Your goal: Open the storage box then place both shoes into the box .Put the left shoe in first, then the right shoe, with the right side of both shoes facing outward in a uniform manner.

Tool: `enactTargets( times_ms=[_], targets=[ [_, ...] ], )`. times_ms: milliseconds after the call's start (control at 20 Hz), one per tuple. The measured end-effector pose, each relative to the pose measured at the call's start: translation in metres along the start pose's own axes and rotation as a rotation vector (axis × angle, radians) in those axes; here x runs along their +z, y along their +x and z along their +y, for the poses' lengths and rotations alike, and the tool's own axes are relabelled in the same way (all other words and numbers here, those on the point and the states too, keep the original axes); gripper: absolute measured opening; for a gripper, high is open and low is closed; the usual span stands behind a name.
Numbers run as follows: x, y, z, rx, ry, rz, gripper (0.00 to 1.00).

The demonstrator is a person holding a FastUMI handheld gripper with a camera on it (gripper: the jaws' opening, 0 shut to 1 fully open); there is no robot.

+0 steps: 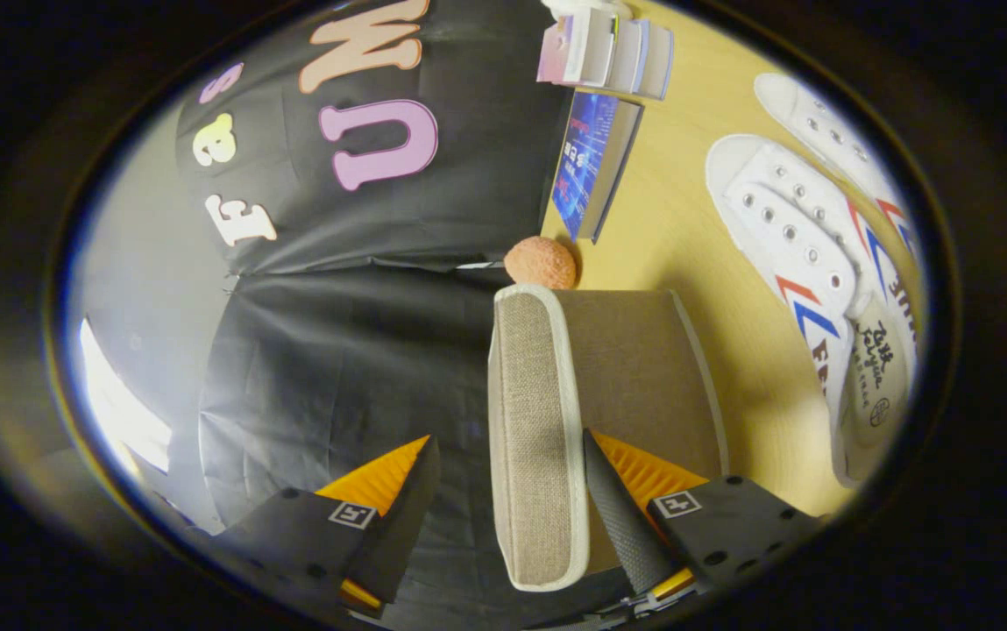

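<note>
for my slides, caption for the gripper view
Hand-held gripper open around the beige fabric storage box lid, white canvas shoes waiting on the wooden table.

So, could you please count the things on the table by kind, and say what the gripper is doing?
Shoes: 2, white
Storage box: 1
Orange ball: 1
Blue book lying alone: 1
Stack of books: 1; the number in it is unclear
Total: 6
The gripper is open, its fingers either side of the box's lid.
</note>
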State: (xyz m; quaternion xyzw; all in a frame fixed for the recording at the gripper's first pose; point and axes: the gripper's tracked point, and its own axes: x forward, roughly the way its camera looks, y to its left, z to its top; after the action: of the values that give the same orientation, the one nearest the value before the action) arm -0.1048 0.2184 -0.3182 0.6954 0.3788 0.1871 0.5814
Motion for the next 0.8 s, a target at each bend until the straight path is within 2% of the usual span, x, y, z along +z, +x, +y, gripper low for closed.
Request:
enactTargets(
  times_ms=[150,250,300,550,600,650,750,800],
  targets=[
    [0.001,-0.009,0.014,0.033,-0.001,-0.003,0.96],
    [-0.001,-0.008,0.010,-0.005,-0.041,0.001,0.95],
    [0.000,-0.008,0.004,-0.033,-0.074,-0.002,0.86],
    [-0.017,-0.008,0.006,-0.030,-0.085,0.076,0.41],
    [-0.020,-0.007,-0.010,-0.083,-0.111,0.058,0.32],
    [-0.003,-0.024,-0.015,-0.133,-0.140,0.023,0.23],
    [-0.003,-0.008,-0.016,-0.132,-0.130,0.040,0.04],
    [-0.008,-0.007,-0.013,-0.129,-0.131,0.051,0.04]
  ],
)
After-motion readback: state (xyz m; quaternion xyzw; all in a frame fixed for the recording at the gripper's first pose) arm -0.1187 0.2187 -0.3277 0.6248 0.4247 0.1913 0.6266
